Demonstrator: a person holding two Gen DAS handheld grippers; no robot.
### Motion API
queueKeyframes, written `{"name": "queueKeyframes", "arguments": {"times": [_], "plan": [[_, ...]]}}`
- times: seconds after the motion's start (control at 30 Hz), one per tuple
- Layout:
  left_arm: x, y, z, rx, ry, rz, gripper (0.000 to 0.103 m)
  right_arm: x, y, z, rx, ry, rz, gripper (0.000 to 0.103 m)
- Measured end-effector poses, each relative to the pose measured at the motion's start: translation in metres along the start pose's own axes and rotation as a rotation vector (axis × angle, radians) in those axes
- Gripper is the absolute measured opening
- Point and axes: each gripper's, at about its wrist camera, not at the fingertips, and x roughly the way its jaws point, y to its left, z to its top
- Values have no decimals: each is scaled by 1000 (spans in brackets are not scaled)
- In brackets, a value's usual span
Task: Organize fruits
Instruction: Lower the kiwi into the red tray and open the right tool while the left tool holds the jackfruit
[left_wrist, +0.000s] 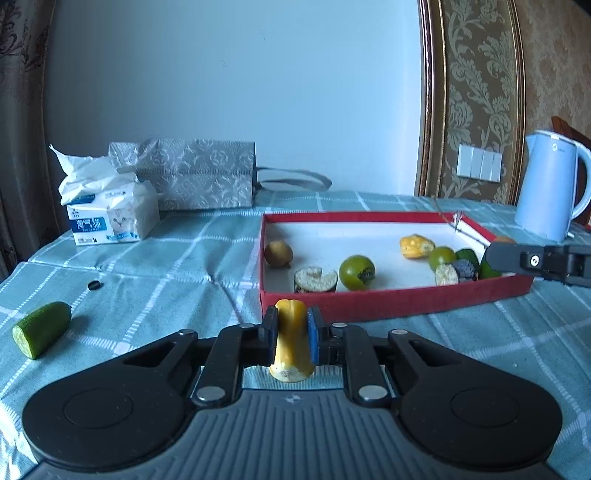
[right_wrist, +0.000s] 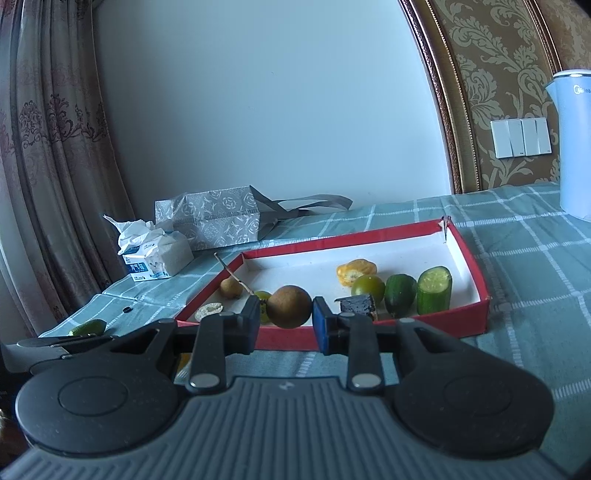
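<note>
Item: left tool (left_wrist: 291, 325), clamped on yellow banana piece (left_wrist: 291, 341), just short of red tray (left_wrist: 388, 299) near wall.
Item: right tool (right_wrist: 286, 319), gripping brown round fruit (right_wrist: 289, 306) at tray near wall.
You: lift both over wall, set on bare white floor, release gently; round fruit likely rolls.
Pending: cucumber piece (left_wrist: 42, 334) on counter (left_wrist: 166, 280), well left of tray.

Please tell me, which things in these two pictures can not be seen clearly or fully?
- Yellow banana piece, left wrist view: its sides are covered by the left gripper.
- Dark block, right wrist view: partly behind the right gripper and its brown round fruit; its kind is unclear.
- Kettle, right wrist view: cut by the picture edge.
- Small black object on the cloth, left wrist view: too small to identify.
</note>
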Motion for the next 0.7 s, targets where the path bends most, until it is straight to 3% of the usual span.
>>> {"name": "queueKeyframes", "arguments": {"times": [0.7], "plan": [[-7, 4, 3, -23, -46, 21, 15, 15, 8, 13, -53, 4, -30, 28]]}}
